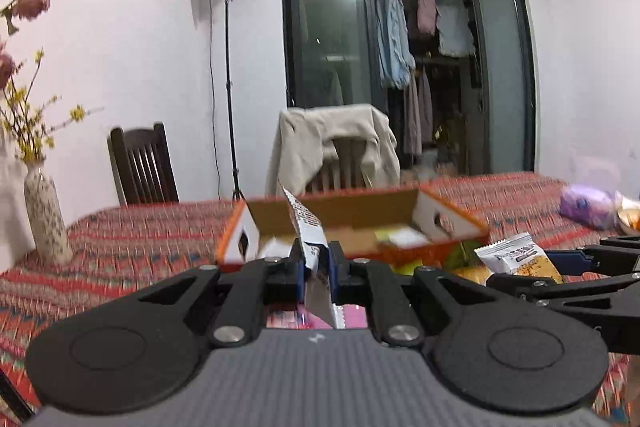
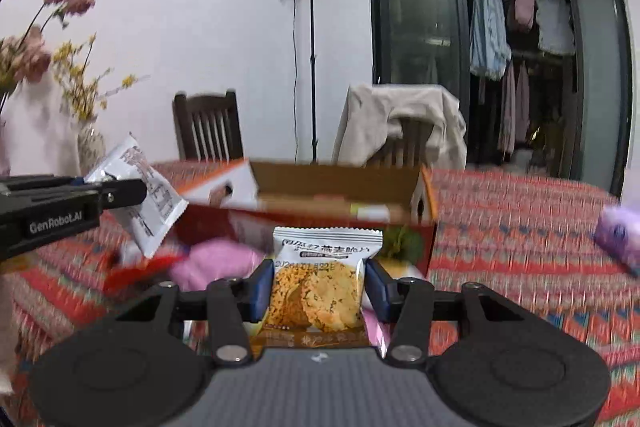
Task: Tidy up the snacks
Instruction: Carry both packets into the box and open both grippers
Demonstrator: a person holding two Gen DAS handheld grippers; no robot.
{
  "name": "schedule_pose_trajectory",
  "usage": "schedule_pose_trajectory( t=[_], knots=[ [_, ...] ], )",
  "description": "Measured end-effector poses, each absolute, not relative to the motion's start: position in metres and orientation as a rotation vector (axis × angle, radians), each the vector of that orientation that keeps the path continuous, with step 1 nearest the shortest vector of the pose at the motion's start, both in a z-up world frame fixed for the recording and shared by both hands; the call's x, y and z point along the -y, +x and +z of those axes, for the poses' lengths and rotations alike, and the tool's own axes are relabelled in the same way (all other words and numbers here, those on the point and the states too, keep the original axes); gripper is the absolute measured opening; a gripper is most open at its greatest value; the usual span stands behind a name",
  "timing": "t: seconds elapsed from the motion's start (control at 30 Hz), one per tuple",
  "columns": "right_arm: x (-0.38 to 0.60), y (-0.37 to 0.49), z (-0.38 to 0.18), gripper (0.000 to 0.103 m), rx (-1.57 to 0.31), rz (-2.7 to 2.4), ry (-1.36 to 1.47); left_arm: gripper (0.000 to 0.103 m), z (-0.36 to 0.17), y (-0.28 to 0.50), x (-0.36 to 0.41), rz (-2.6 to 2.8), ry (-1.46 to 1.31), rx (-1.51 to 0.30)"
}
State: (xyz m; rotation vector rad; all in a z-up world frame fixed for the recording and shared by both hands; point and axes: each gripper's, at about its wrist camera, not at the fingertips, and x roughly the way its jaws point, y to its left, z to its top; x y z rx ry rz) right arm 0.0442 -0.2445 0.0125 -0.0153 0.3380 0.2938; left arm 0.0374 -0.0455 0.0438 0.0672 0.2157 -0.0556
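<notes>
My left gripper (image 1: pixel 318 263) is shut on a white snack packet (image 1: pixel 306 223), held edge-on so it sticks up and forward. From the right wrist view that same white packet (image 2: pixel 140 195) hangs from the left gripper (image 2: pixel 132 193) at the left. My right gripper (image 2: pixel 318 285) is shut on an oat cracker packet (image 2: pixel 320 287), flat between the blue pads (image 2: pixel 260 287). In the left wrist view this cracker packet (image 1: pixel 516 259) shows at the right, in the right gripper (image 1: pixel 560 263). An open orange and white cardboard box (image 1: pixel 344 211) (image 2: pixel 340 183) stands just beyond both grippers, with a few packets inside.
A red patterned cloth covers the table (image 1: pixel 140 239). Pink and red packets (image 2: pixel 212 263) lie in front of the box. A purple bag (image 1: pixel 588 205) sits at the right. A vase with flowers (image 1: pixel 46 215) stands at the left. Two chairs (image 1: pixel 142 167) stand behind the table.
</notes>
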Motion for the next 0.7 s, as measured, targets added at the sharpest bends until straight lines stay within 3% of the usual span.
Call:
schedule_pose_trajectory(
  t=[0.4, 0.7],
  knots=[
    [0.232, 0.131, 0.064, 0.048, -0.265, 0.254, 0.002, 0.012, 0.080, 0.117, 0.048, -0.005, 0.002, -0.178],
    [0.222, 0.202, 0.048, 0.048, -0.318, 0.224, 0.021, 0.012, 0.070, 0.179, 0.036, 0.048, -0.055, -0.212]
  ],
)
